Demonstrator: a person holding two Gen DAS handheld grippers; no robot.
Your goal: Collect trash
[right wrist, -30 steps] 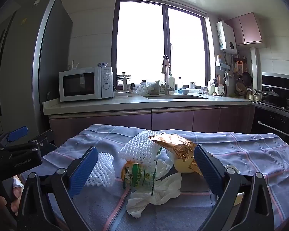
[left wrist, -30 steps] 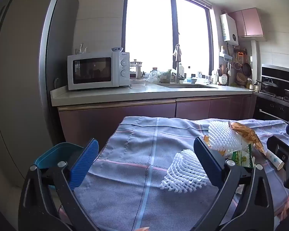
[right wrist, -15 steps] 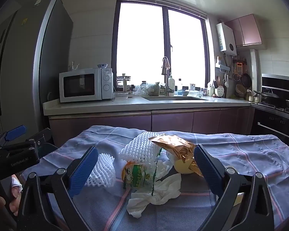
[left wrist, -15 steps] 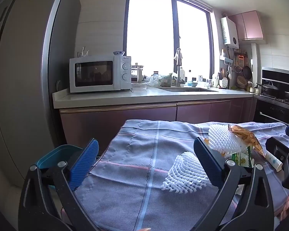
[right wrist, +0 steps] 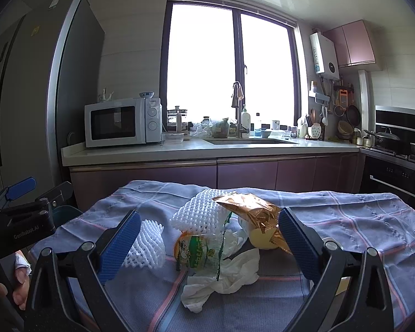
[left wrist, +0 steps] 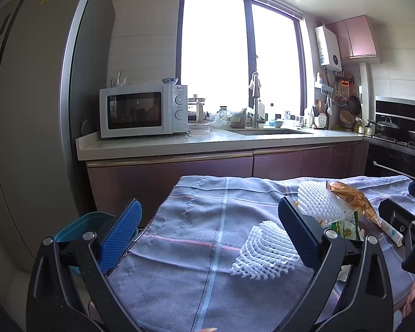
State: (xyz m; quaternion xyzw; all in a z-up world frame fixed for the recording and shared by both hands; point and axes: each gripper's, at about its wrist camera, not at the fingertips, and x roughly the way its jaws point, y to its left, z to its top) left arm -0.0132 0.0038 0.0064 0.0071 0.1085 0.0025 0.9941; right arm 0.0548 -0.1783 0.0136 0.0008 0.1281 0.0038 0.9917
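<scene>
Foam netting (right wrist: pixel 149 244) and wrappers (right wrist: pixel 249 211) remain untouched on the cloth (left wrist: pixel 185 238); both grippers, left (left wrist: pixel 209 233) and right (right wrist: pixel 207 242), still hover spread wide and empty, collection unstarted.

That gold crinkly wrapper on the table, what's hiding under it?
Under the gold wrapper a pale yellow rounded object pokes out, next to crumpled white tissue. The wrapper covers its top, so what it is stays unclear.

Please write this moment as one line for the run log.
left hand-held gripper: open, empty | right hand-held gripper: open, empty | trash pile: on cloth, untouched | blue bin: left of table
</scene>
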